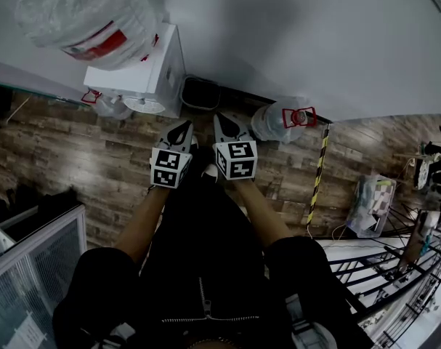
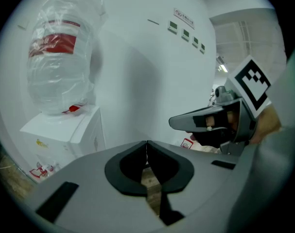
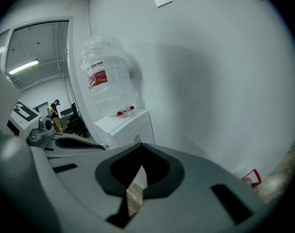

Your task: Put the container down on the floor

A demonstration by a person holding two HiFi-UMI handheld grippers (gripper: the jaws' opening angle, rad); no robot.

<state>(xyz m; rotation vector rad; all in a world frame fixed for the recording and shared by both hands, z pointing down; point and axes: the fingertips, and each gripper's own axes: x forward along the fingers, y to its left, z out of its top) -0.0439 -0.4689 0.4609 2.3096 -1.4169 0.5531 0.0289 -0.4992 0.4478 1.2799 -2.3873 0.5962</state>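
The left forearm [image 1: 143, 221] and right forearm [image 1: 261, 214] are extended forward, side by side. The left gripper [image 1: 181, 132] and right gripper [image 1: 227, 128] are held with jaws closed, empty.

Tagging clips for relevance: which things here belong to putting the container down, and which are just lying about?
Job: floor jug, probably the container; left gripper, right gripper, both shut and empty.
Lying about: water dispenser, wrapped jug on it, dark bin, striped pole.

Jug [image 1: 89, 9] on dispenser [image 1: 149, 67], 2nd jug [image 1: 273, 124] rt
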